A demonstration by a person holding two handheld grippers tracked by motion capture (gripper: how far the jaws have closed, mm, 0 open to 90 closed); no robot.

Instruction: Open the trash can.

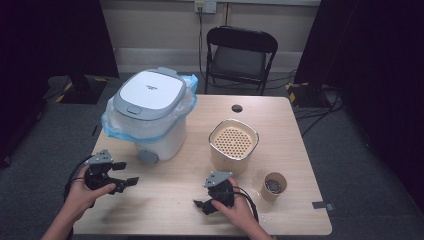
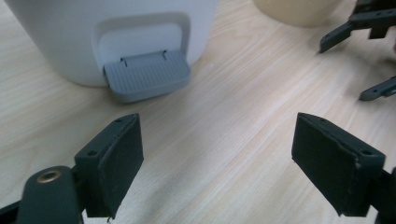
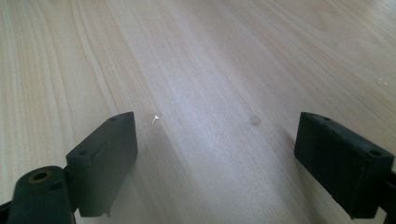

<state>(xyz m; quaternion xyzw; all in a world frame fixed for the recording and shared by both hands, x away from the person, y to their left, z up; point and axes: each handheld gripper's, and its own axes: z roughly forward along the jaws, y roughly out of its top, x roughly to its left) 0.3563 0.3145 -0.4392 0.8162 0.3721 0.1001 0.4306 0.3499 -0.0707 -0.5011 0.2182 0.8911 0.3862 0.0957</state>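
Both grippers wide open, nothing held, over the light wooden table.

Left gripper facing white plastic pedal bin at 10 o'clock: light, rigid, slick-walled; ribbed grey pedal best purchase. Right gripper at 6 o'clock.

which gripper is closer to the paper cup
Right. The right gripper sits just left of the paper cup, near the table's front edge; the left gripper is far across, by the bin's pedal.
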